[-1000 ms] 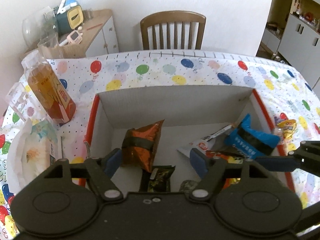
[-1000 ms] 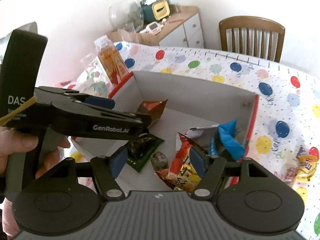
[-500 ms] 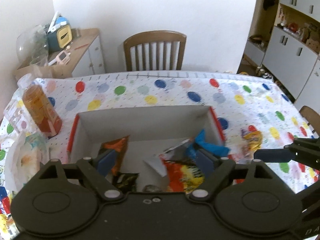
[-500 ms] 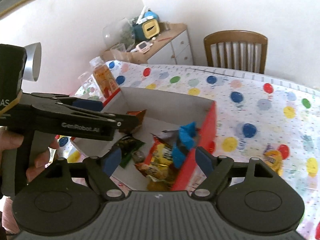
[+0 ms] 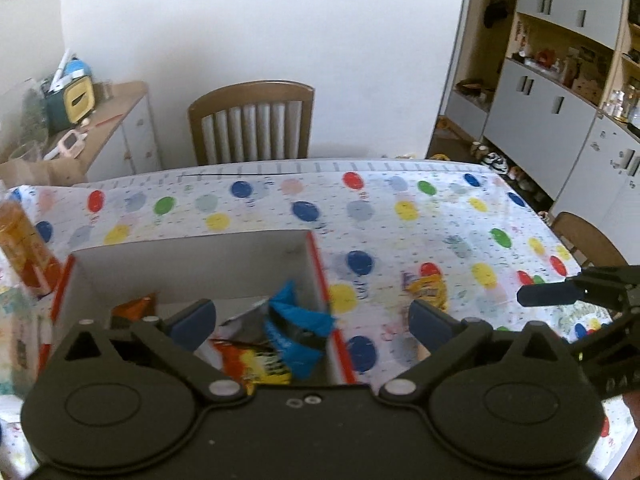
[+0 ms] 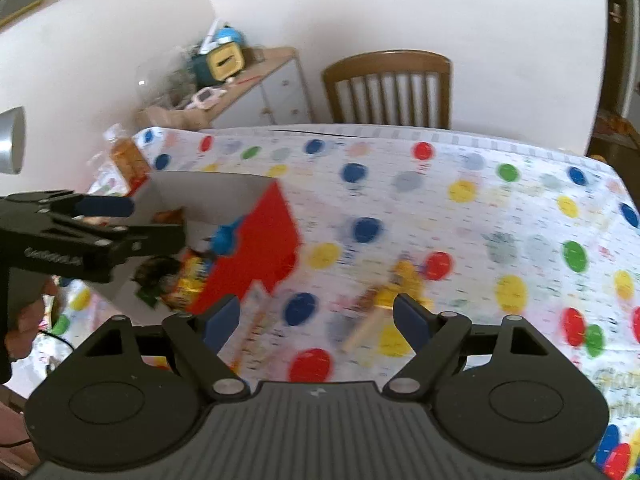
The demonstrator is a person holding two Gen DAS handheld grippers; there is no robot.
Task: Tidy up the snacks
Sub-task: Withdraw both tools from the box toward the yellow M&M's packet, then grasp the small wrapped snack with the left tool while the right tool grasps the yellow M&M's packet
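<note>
A red-and-white cardboard box [image 5: 192, 252] on the balloon tablecloth holds several snack packs: a blue one [image 5: 298, 322], a yellow-orange one [image 5: 256, 364] and an orange one [image 5: 134, 306]. The box also shows in the right wrist view [image 6: 256, 256]. A yellow snack pack [image 5: 428, 286] lies on the cloth right of the box; it is blurred in the right wrist view [image 6: 396, 284], with a pale stick-shaped item [image 6: 364, 330] beside it. My left gripper [image 5: 312, 316] is open and empty over the box's right wall. My right gripper [image 6: 318, 318] is open and empty above the cloth, right of the box.
An orange drink bottle [image 5: 20, 248] stands left of the box. A wooden chair [image 5: 252, 124] is behind the table, a second chair [image 5: 588, 240] at the right edge. A cluttered sideboard [image 5: 92, 128] stands back left, grey cabinets [image 5: 552, 120] on the right.
Both grippers have pulled back and swung right. The box has slid left in both views. The right gripper went from over the box to over the cloth near the yellow pack.
</note>
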